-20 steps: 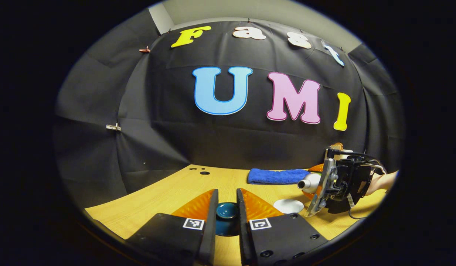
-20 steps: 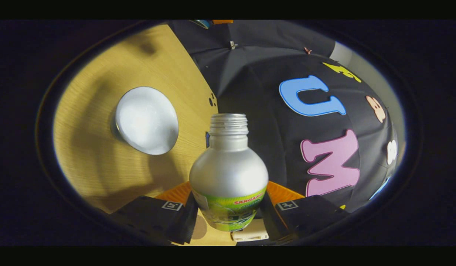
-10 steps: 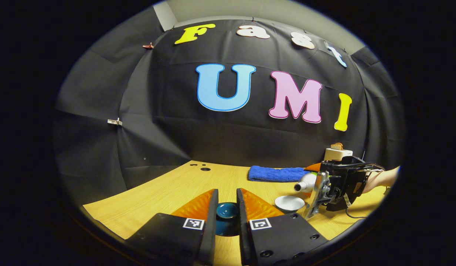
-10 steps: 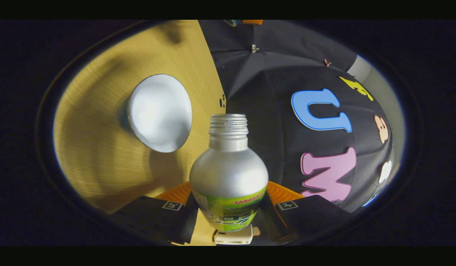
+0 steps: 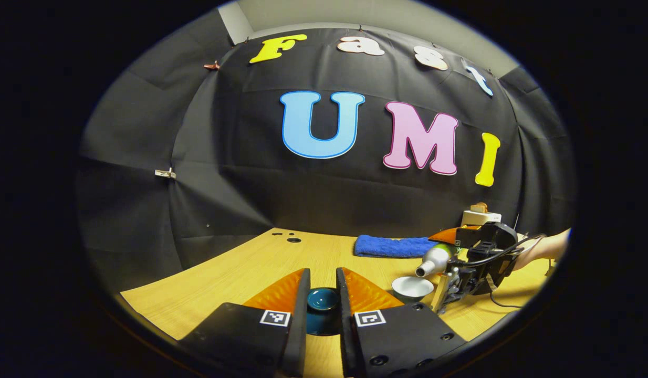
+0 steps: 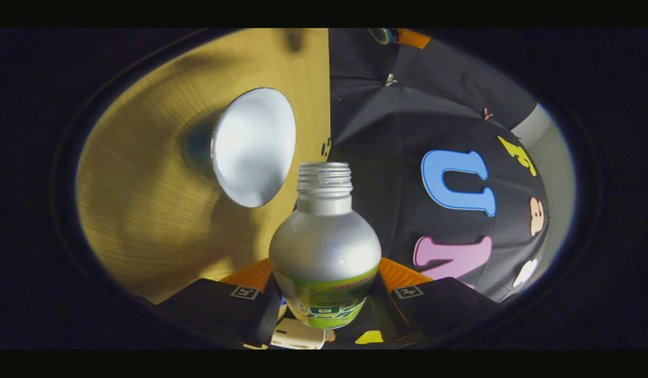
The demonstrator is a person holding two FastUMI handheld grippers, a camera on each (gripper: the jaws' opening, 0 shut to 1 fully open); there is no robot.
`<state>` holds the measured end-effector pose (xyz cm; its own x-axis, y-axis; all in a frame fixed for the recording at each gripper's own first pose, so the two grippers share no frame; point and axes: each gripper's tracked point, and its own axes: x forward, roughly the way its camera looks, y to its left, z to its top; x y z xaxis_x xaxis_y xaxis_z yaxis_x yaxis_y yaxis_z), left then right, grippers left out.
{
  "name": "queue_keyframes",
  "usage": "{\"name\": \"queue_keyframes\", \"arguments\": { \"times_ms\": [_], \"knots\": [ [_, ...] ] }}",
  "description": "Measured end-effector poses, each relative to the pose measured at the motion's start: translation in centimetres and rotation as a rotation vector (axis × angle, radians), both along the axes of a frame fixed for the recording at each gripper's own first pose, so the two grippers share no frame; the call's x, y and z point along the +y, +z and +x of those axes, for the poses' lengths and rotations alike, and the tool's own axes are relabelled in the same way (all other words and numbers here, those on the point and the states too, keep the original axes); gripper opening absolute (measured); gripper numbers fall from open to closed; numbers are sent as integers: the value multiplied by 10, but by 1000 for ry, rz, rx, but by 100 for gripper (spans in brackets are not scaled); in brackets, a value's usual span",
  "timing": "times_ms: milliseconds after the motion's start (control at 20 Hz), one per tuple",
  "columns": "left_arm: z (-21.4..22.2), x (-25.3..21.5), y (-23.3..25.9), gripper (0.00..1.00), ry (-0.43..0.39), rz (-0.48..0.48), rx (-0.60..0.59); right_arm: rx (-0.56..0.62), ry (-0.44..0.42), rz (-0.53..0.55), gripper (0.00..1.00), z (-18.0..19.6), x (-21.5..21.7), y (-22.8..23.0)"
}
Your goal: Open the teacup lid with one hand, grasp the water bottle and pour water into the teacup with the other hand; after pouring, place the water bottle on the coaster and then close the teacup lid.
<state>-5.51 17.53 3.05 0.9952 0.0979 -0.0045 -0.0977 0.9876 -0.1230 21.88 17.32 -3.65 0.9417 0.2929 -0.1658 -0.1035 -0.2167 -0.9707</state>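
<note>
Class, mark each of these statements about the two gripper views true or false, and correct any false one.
1. The right gripper holds the silver bottle with a green label. True.
2. The bottle's threaded neck is capped. False: it is open.
3. The left gripper holds a dark blue round lid. True.
4. The white teacup is covered. False: it stands open on the wooden table.
5. A folded red towel lies by the wall. False: the towel is blue.
</note>
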Motion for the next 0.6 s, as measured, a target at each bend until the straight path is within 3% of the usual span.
{"name": "queue_keyframes", "arguments": {
  "times_ms": [50, 600],
  "knots": [
    [-1, 1, 1, 30, 2, -4, 0, -4, 8, -9, 77, 0, 2, 2],
    [-2, 0, -7, 30, 14, 15, 13, -35, 51, -102, 77, 9, 1, 6]
  ]
}}
